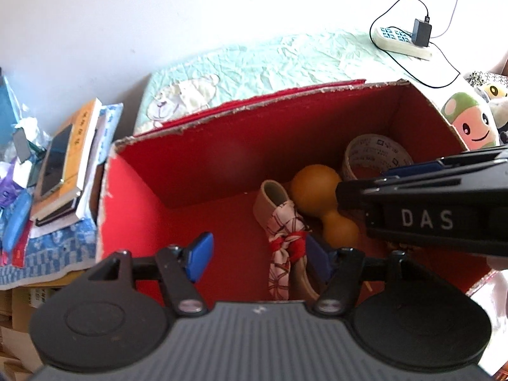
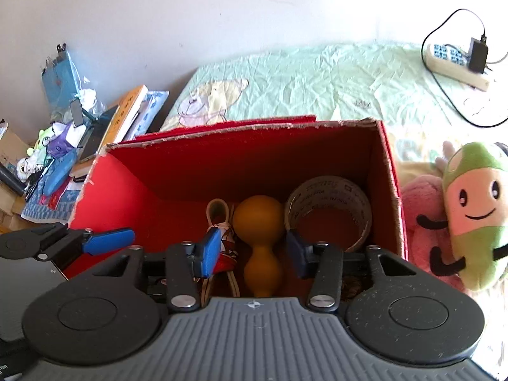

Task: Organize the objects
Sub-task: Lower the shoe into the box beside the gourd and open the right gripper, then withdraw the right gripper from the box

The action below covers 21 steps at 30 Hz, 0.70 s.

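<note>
A red cardboard box (image 1: pixel 190 171) (image 2: pixel 177 171) stands open on the bed. Inside lie an orange gourd-shaped object (image 1: pixel 317 193) (image 2: pixel 258 222), a roll of tape (image 1: pixel 374 155) (image 2: pixel 330 203) and a sandal with a red-and-white patterned strap (image 1: pixel 282 231) (image 2: pixel 222 225). My left gripper (image 1: pixel 258 258) is open and empty above the box's near side; it also shows at the left of the right wrist view (image 2: pixel 108 241). My right gripper (image 2: pixel 254 252) is open and empty, its fingers either side of the gourd from above. Its black body (image 1: pixel 428 212) crosses the left wrist view.
A green-and-pink plush toy (image 2: pixel 473 209) (image 1: pixel 470 123) leans by the box's right side. A power strip with charger and cable (image 2: pixel 457 60) (image 1: pixel 403 39) lies on the mint bedsheet (image 2: pixel 317 79). Books and clutter (image 2: pixel 104 127) (image 1: pixel 63 162) are stacked at the left.
</note>
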Motion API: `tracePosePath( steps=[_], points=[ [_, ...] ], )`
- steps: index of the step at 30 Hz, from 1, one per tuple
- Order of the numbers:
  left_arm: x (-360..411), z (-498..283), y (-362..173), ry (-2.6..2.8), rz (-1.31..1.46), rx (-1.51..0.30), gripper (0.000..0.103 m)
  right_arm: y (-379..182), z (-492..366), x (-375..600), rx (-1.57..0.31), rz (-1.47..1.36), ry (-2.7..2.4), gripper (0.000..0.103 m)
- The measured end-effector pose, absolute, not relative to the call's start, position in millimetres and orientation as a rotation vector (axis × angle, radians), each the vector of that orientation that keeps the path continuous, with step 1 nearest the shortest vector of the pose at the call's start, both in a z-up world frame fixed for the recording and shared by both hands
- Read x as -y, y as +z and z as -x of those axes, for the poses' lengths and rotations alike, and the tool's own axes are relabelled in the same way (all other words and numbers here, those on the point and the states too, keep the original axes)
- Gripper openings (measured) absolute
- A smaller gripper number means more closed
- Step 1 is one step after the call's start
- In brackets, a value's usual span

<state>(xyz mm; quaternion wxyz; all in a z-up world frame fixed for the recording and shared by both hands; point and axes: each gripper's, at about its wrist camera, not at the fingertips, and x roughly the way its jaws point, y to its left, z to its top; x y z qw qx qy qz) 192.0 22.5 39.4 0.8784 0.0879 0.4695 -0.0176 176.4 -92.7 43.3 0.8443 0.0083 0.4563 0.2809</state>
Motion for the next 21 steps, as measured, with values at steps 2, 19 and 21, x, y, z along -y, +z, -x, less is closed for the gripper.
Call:
tracePosePath(
  steps=[2,19,21],
  points=[
    [-16.6,-183.5,43.4,-0.022,-0.188,-0.97,0.07,45.7,-172.0,94.0,-0.943,-0.013,0.585,0.049],
    [-1.8,-135.1,75.4,0.085,-0.162,-0.93,0.074,74.4,-131.3,126.0,-0.891,0.007,0.59,0.051],
    [3.5,-128.1,80.5,0.088,-0.155,-0.925,0.074,78.6,-124.4,132.9,-0.877,0.018,0.592,0.051]
  ],
)
